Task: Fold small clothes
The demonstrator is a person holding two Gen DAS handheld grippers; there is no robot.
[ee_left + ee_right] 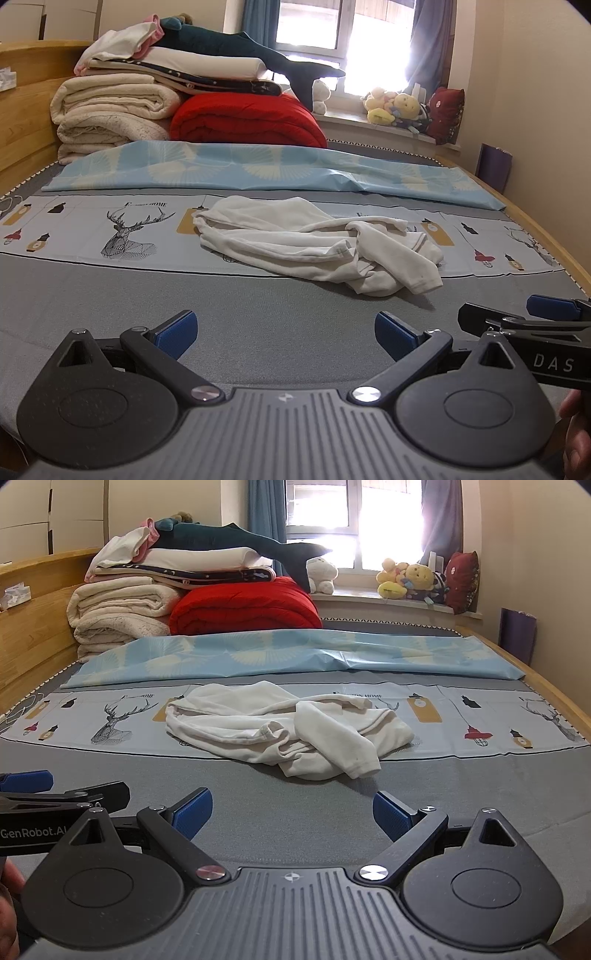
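Left gripper spread wide, holding nothing, above grey bed. Right gripper likewise wide and empty. Crumpled white garment lies ahead, untouched.

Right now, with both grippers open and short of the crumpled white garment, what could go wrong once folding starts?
1. The crumpled white cotton garment lies bunched with a sleeve draped over it, so a pinch might catch several layers at once.
2. It sits half on the thin deer-print sheet, which the left hand-held gripper or right hand-held gripper could snag too.
3. Both approach side by side and might collide.
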